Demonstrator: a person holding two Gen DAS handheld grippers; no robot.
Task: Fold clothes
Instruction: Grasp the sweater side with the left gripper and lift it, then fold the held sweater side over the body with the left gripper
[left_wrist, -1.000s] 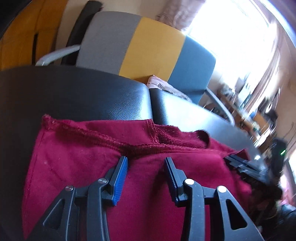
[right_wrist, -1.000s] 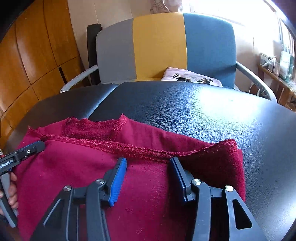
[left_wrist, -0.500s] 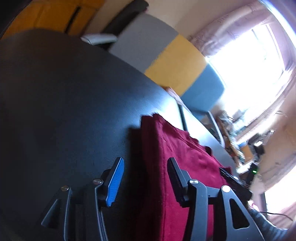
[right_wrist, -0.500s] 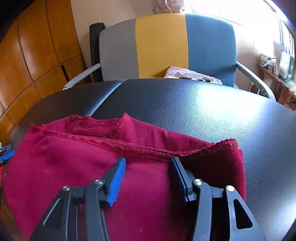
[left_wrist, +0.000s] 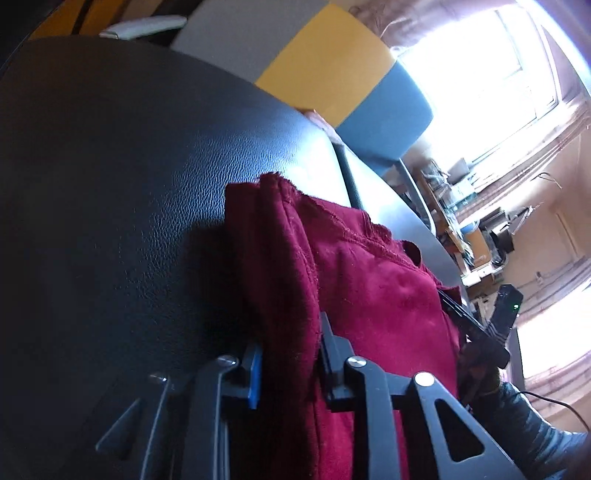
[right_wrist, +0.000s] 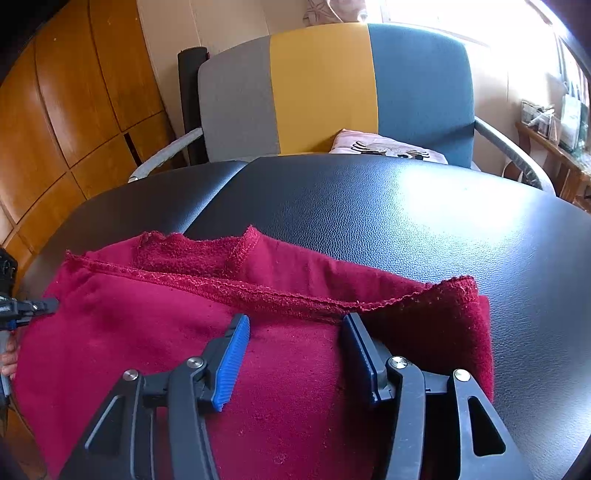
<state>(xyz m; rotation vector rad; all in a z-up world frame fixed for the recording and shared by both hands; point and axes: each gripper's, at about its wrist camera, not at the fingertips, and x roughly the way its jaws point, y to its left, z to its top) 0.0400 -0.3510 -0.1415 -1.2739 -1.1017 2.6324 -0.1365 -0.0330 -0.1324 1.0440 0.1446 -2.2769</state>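
While the left gripper (left_wrist: 288, 354) looked along the black table (left_wrist: 110, 184), its jaws were closing on a fold of the dark red garment (left_wrist: 369, 295). From the right wrist, the right gripper (right_wrist: 295, 350) hovered spread above the cloth, slowly widening.

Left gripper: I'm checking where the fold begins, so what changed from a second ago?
The left gripper swung from over the red garment to its side edge, and its jaws are closing on that fold. The right gripper stayed above the cloth.
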